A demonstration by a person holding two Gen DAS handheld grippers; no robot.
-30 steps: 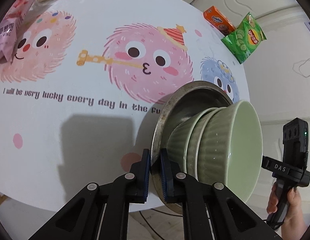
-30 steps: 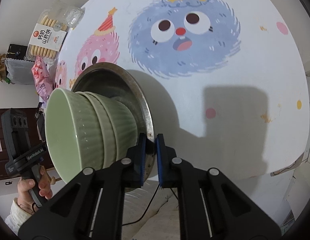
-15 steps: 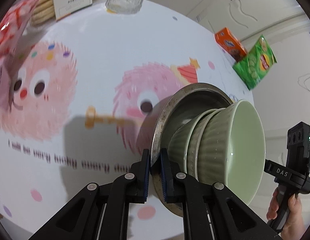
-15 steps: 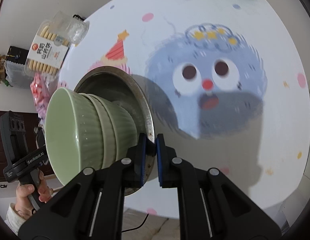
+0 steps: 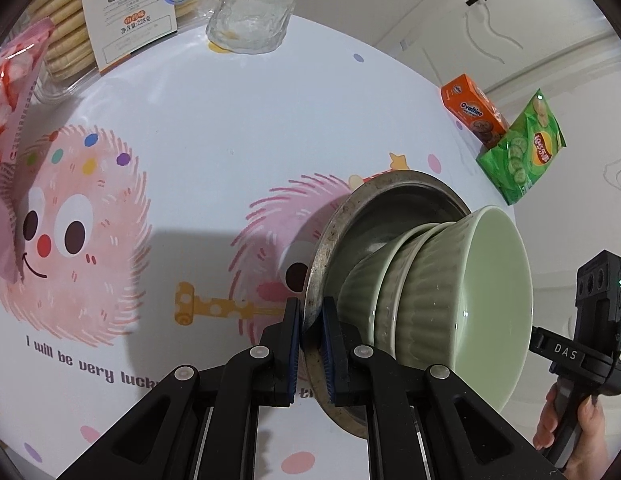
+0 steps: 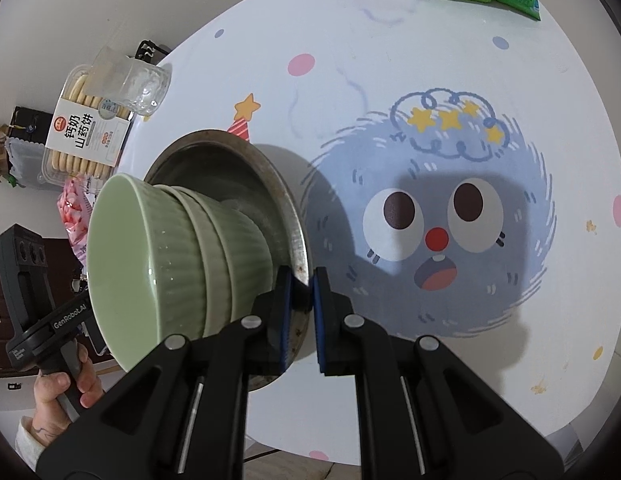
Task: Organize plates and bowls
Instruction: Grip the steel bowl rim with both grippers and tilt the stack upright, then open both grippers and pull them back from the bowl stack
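Metal plate (image 5: 384, 216) bearing green bowls (image 5: 442, 292), both tongs (image 5: 310, 346) (image 6: 298, 312) pinching its rim, glass (image 5: 252, 20), snack packets (image 5: 522, 148) around

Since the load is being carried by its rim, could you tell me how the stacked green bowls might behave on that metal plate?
The green bowls look glazed, so they could slide on the smooth metal plate. Nested three high, they are probably top-heavy and breakable. Nothing grips them: the left gripper and right gripper clamp only the plate's rim.

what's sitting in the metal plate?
Stacked green bowls sit nested in the metal plate; three rims show. The top bowl looks empty; the lower bowls' insides are covered.
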